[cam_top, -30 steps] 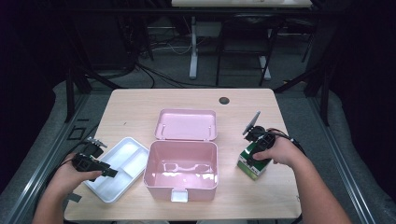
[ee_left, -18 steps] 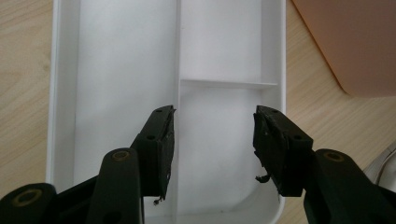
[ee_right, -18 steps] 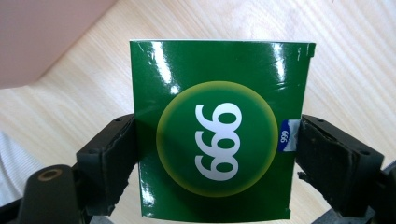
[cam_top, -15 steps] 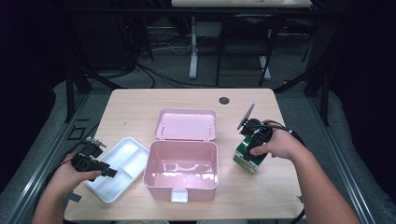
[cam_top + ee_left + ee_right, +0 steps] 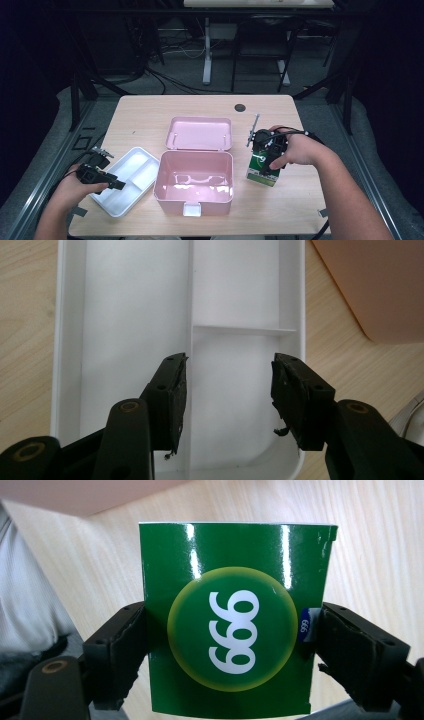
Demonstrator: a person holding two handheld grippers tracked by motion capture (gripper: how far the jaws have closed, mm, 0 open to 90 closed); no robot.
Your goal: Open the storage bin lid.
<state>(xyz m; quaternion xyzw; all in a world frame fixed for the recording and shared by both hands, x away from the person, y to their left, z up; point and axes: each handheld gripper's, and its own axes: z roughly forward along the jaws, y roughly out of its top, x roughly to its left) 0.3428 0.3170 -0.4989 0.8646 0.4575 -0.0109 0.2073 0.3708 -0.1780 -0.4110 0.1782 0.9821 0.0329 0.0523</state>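
While right claw (image 5: 227, 645) grips green box (image 5: 232, 615), pink case (image 5: 194, 176) empty

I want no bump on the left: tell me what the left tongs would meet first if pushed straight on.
Probably the white tray: the open left tongs point down into it, one on each side of its middle divider, so they would likely meet the tray floor, though depth is unclear.
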